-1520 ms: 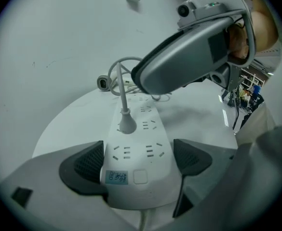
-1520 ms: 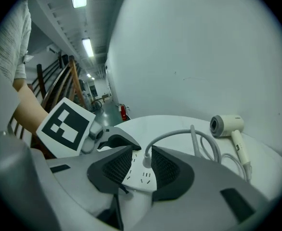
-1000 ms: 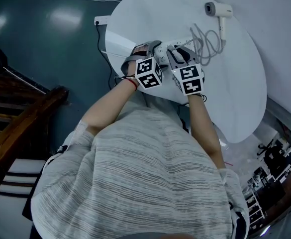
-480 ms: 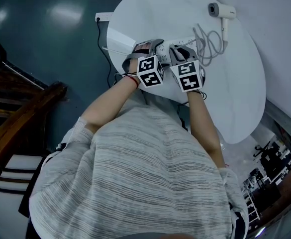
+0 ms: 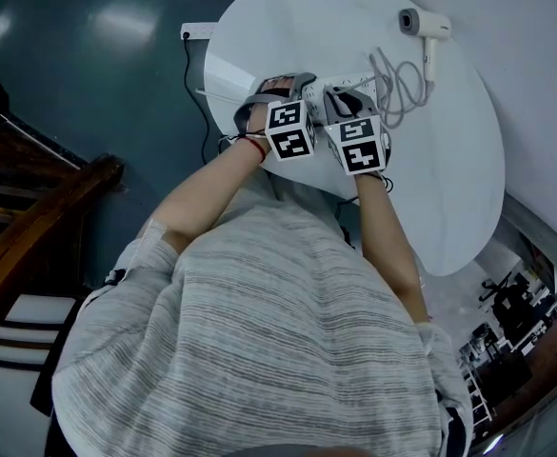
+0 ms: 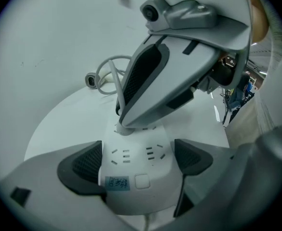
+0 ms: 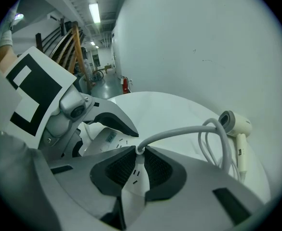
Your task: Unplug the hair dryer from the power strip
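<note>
Left gripper (image 6: 138, 160) is clamped on the sides of the power strip (image 6: 131, 196), whose length runs straight ahead of it. Right gripper (image 7: 136, 170) is closed on the plug (image 7: 140, 154), which sits in the strip. The hair dryer (image 7: 235, 124) lies beyond, handle pointing back toward the right gripper.

White table (image 5: 449, 160), power strip (image 6: 136, 177) with small blue label (image 6: 117, 182), plug (image 7: 136, 179) and hair dryer (image 5: 421, 22); pale grey cord (image 7: 179, 131); black-and-white square-patterned cubes (image 5: 290, 129); black textured pads (image 6: 85, 165); grey striped shirt (image 5: 259, 350); dark teal floor (image 5: 88, 84).
</note>
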